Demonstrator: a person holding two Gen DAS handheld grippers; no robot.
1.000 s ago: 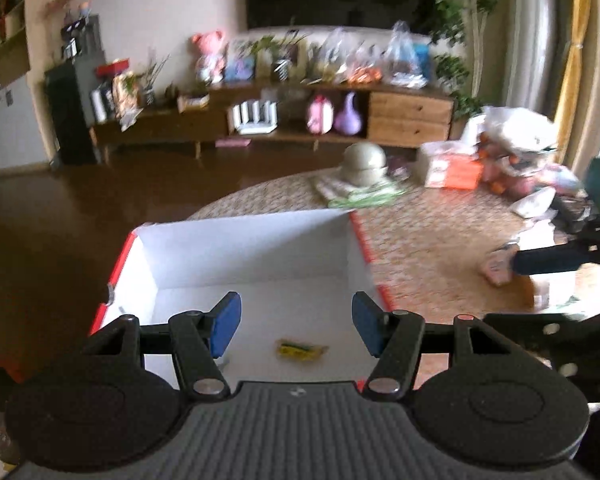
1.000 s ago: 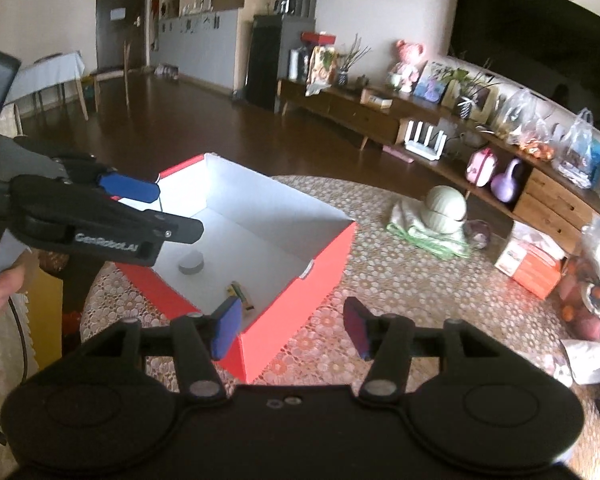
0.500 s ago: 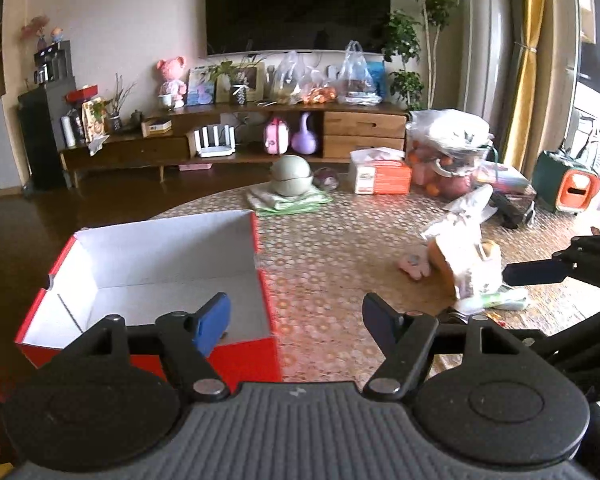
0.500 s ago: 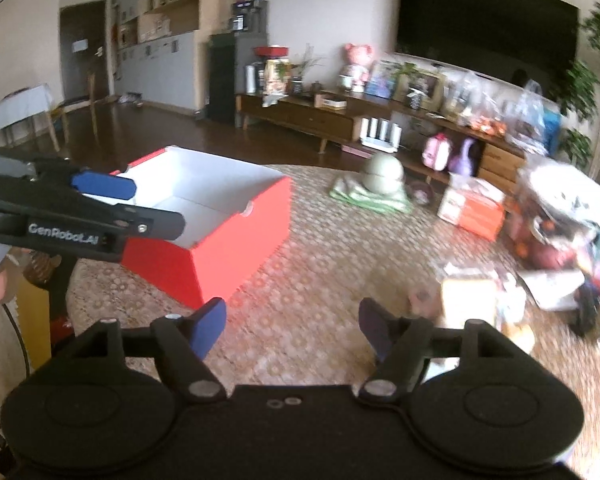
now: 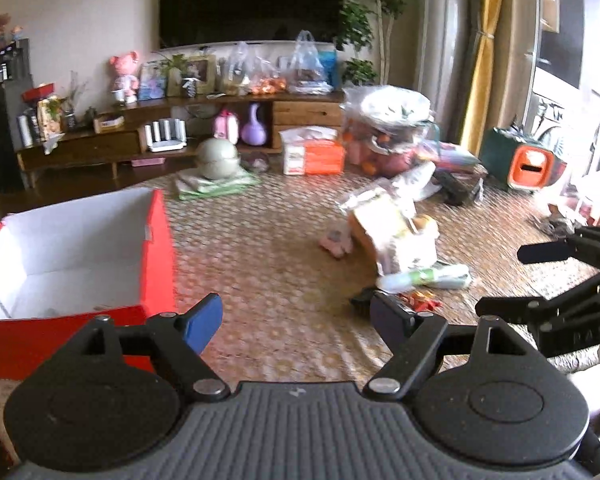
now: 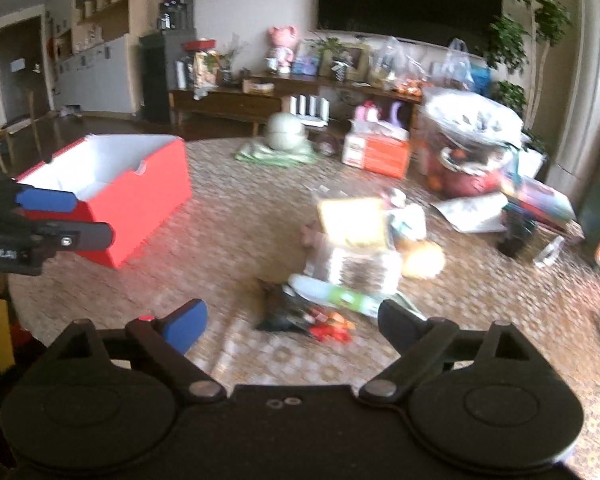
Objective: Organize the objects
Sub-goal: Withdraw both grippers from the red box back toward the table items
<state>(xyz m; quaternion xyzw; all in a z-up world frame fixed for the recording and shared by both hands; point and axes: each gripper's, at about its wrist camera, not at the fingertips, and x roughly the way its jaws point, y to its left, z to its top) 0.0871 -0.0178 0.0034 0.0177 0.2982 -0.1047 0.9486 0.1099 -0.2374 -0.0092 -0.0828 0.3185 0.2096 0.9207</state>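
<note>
I have both grippers over the table [image 5: 260, 248], each with its 2 fingers spread wide and nothing between them. My left gripper [image 5: 296, 320] sits just right of the red box [image 5: 156, 264], which stands open at the table's left side; its white inside shows, but what lies at the bottom is too blurred for me to name. My right gripper [image 6: 292, 320] points at the pile [image 6: 360, 248] near the middle of the table, well apart from the box [image 6: 140, 204]. The pile is smeared, so I can only pick out a yellowish carton [image 6: 352, 222], a white and green tube [image 6: 340, 294] lying in front of it, and a dark wrapper with red bits [image 6: 304, 320] closest to my right fingers. From the right camera the left gripper [image 6: 44, 216] shows at the left edge, in front of the box. From the left camera the right gripper [image 5: 556, 280] shows at the right edge, beside the pile [image 5: 396, 236].
</note>
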